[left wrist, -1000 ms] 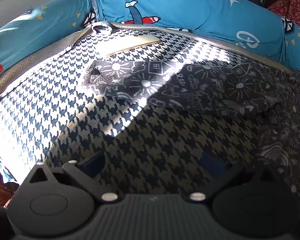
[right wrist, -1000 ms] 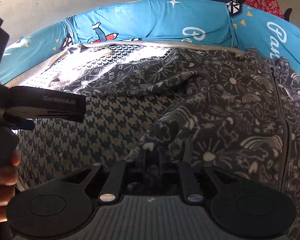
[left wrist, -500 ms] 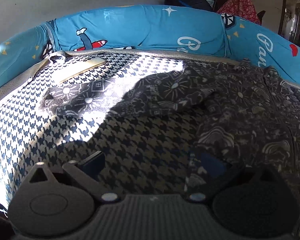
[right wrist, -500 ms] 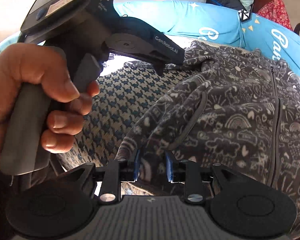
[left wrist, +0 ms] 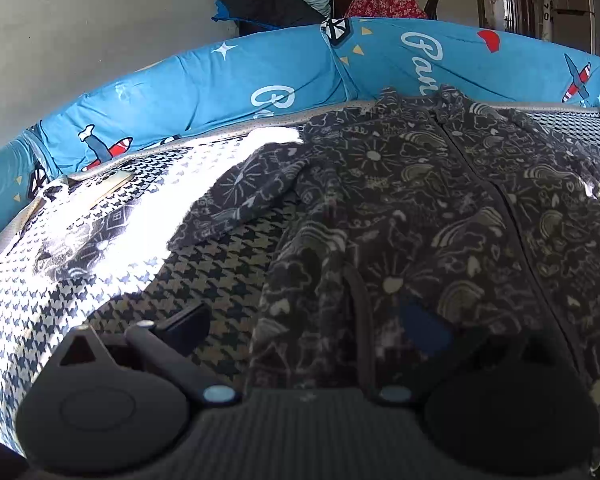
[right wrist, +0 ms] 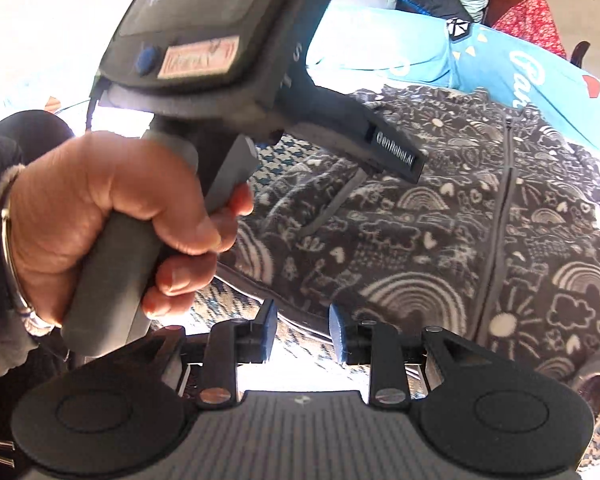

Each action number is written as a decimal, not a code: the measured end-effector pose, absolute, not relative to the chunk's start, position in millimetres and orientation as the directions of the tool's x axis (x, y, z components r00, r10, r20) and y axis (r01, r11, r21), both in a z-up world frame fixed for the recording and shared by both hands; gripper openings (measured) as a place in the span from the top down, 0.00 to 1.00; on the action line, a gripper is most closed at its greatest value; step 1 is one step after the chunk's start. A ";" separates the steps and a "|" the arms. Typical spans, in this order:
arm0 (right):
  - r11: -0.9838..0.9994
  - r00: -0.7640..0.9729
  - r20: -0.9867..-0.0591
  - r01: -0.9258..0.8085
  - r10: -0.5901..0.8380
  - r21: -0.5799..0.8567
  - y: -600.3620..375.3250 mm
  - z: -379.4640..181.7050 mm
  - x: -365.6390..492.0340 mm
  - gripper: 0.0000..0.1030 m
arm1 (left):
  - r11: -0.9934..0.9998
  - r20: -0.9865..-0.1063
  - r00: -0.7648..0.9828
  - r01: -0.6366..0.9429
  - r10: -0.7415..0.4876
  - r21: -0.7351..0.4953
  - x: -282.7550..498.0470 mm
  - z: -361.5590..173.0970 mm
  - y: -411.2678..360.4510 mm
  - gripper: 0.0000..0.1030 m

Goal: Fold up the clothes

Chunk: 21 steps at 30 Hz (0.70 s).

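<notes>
Compared with a second back, the left wrist view has swung right, so the one dark doodle-print jacket [left wrist: 440, 216] now fills most of the frame instead of just its sleeve, and in the right wrist view the person's left hand [right wrist: 112, 216] with its grey handle has come right up close where only a bit of it showed at the edge. Left view first: the left gripper [left wrist: 304, 324] has its two fingers spread wide, one over the houndstooth bedsheet [left wrist: 80, 292] and the other, with a blue pad, over the jacket fabric, nothing pinched between them. The jacket lies spread on the sheet, zipper running up the middle, one sleeve trailing off to the left into a bright sun patch. One blue bumper cushion [left wrist: 220, 88] with red-and-white plane prints curves around the far edge, and a small pile of clothes [left wrist: 276, 4] sits behind it. Right view: the right gripper [right wrist: 302, 334] has just been opening, and its two blue-padded fingers now stand apart with the jacket's bottom hem lying across the gap but not squeezed. The jacket shows one grey zipper [right wrist: 504, 216] and lots of rainbows and suns. The hand wears one thin bangle [right wrist: 8, 256] at the wrist.
</notes>
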State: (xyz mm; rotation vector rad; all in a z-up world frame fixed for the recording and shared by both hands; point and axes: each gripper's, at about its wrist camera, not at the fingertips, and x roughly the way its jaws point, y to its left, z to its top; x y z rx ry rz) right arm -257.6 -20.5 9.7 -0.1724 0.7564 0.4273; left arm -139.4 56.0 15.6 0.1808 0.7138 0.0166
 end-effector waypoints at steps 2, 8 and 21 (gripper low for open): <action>0.907 0.659 -0.687 -0.422 0.306 0.000 -25.8 11.3 -259.7 0.73 | 0.983 -0.659 0.747 0.046 0.085 0.179 -140.0 9.4 54.9 0.00; 0.925 0.711 -0.646 -0.380 0.278 -0.021 -40.9 18.7 -265.0 0.71 | 0.991 -0.676 0.734 0.031 0.067 0.132 -146.4 4.0 64.1 0.00; 0.989 0.731 -0.677 -0.144 0.085 -0.031 -93.5 22.0 -269.0 0.68 | 0.997 -0.698 0.713 -0.019 0.069 0.079 -159.5 13.0 74.1 0.00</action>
